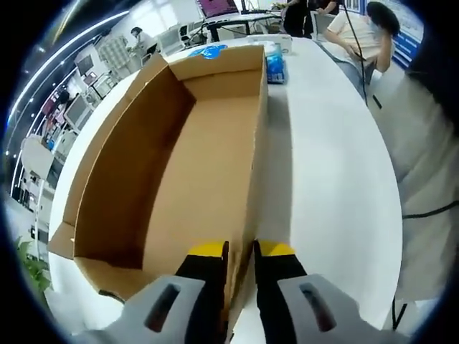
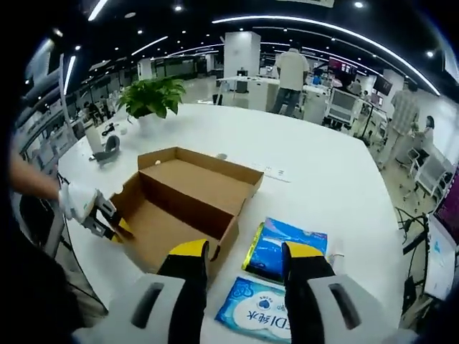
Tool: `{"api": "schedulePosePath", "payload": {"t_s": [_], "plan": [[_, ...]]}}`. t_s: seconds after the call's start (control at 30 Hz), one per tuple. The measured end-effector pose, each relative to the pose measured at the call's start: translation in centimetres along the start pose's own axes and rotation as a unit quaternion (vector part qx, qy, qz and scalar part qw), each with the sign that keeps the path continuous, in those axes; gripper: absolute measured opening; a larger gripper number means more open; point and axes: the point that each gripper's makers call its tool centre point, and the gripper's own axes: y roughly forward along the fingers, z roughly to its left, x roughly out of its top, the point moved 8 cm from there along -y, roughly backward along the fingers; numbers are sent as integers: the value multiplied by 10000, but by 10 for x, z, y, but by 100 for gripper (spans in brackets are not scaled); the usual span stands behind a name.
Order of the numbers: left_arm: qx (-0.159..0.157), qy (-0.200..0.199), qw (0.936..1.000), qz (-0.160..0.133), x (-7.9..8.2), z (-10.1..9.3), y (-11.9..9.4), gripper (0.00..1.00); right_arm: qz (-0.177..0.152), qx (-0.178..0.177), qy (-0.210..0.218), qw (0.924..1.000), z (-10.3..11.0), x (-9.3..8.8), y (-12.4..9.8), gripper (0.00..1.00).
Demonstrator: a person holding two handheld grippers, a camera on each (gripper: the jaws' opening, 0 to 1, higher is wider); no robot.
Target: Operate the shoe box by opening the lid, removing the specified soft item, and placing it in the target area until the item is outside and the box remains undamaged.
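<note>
On the white table (image 2: 323,179), open brown shoe box (image 2: 188,195), left gripper (image 1: 240,252) jaws pinching its wall, right gripper (image 2: 244,259) jaws wide.

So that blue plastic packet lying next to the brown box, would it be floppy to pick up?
Probably yes. The blue plastic packet has a puffy, wrinkled wrapper, so it likely squashes and sags rather than staying stiff. Its glossy film may be a bit slippery between jaws. It lies flat on the white table beside the brown cardboard box, so rolling seems unlikely.

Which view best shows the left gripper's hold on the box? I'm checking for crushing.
The left gripper view: the left gripper straddles the box wall, jaws close on either side. The right gripper view shows it small at the box's edge.
</note>
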Motion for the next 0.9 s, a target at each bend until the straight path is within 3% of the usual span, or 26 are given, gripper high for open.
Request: {"api": "schedulePosePath", "payload": {"t_s": [0.4,0.53,0.63,0.73,0.77,0.9], "plan": [[-74,-23,10000,-2,-2,-1,3,9,-23,-126,-428,9990,-2,28,10,32],[-117,-171,9998,-15,-5,-2,5,8,63,-41,-61,10000,-3,34,16,34],[-123,-201,9997,-13,-6,-2,5,8,114,1,190,9998,-4,37,17,29],[-105,34,9999,3,-8,-4,7,8,38,131,488,9987,-3,39,19,30],[-81,178,9997,114,-10,-3,9,8,32,157,519,9985,-3,40,20,31],[-140,-18,9999,22,-8,-2,8,8,74,132,337,9993,-2,47,25,31]]}}
